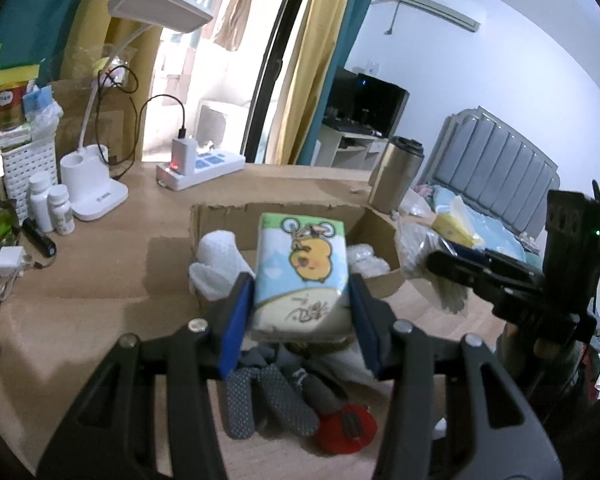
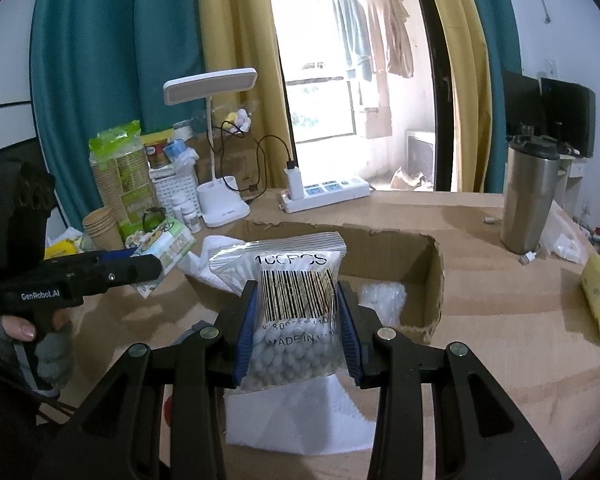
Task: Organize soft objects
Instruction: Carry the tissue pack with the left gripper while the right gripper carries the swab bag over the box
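**Both grippers loaded, box ahead of each**

On the left side, the left gripper [image 1: 300, 300] is clamped on a tissue pack [image 1: 300, 276] printed with a yellow cartoon chick. The blue pads press its two long sides, so the pack's long axis runs forward along the fingers, away from the camera. It hangs above the near wall of the open cardboard box [image 1: 220, 216], with a white towel [image 1: 218, 256] draped over the box's left corner just beside it. Below the pack, outside the box, lie grey dotted socks [image 1: 268, 404] and a red item too blurred to name.

Moving right, the right gripper [image 2: 298, 316] is closed on a zip bag of cotton swabs [image 2: 296, 300], barcode facing the camera, zip edge pointing forward and up. The bag's length also follows the fingers. The box opening [image 2: 428, 280] lies directly ahead and slightly right of it, a clear bubbled packet [image 2: 382, 300] already on the box floor. A white foam sheet [image 2: 300, 416] lies under the gripper.

In the right wrist view the left gripper [image 2: 148, 266] appears at the box's left corner. Neither load is released yet. Both sit at the near rim, so the coming move probably needs only a short forward reach and lowering; the left pack looks marginally nearer the interior.
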